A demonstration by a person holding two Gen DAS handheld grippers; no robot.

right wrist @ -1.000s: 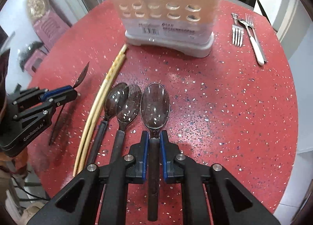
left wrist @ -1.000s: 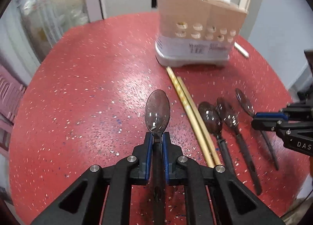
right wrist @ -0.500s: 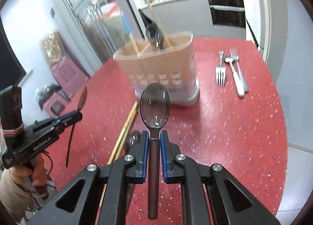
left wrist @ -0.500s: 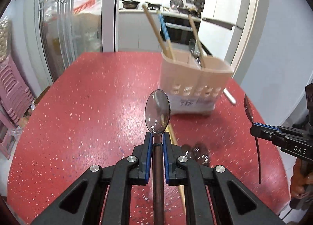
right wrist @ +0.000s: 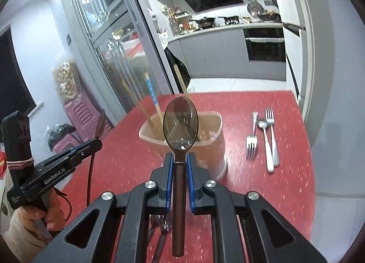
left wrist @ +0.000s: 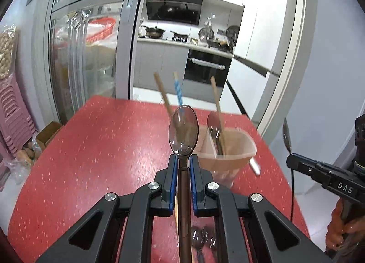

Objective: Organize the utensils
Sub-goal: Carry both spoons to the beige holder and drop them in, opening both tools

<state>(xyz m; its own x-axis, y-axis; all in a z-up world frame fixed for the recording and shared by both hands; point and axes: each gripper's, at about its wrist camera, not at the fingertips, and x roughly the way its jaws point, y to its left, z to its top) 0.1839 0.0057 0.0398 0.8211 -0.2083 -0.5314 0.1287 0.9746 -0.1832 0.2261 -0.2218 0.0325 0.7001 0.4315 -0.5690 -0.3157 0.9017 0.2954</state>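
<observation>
My left gripper (left wrist: 183, 167) is shut on the neck of a dark translucent spoon (left wrist: 183, 129), held above the red table (left wrist: 95, 148). My right gripper (right wrist: 179, 162) is shut on a second dark spoon (right wrist: 180, 121). Each gripper shows in the other's view: the right gripper (left wrist: 290, 160) at the right edge and the left gripper (right wrist: 97, 143) at the left, spoon bowls pointing up. The beige utensil holder (left wrist: 224, 148) (right wrist: 212, 135) stands just beyond both spoons, holding chopsticks (left wrist: 176, 88) and a dark spoon (left wrist: 213, 123).
Two forks (right wrist: 252, 135) and a steel spoon (right wrist: 265, 139) lie on the table right of the holder. More dark spoons (left wrist: 203, 238) and a chopstick lie under the grippers. A white stick (left wrist: 254, 164) lies beside the holder. A glass door and kitchen are behind.
Both grippers have risen from the table with their spoons and tilted upward, so the holder's open top and the kitchen now show. The spoons left on the table dropped low in view.
</observation>
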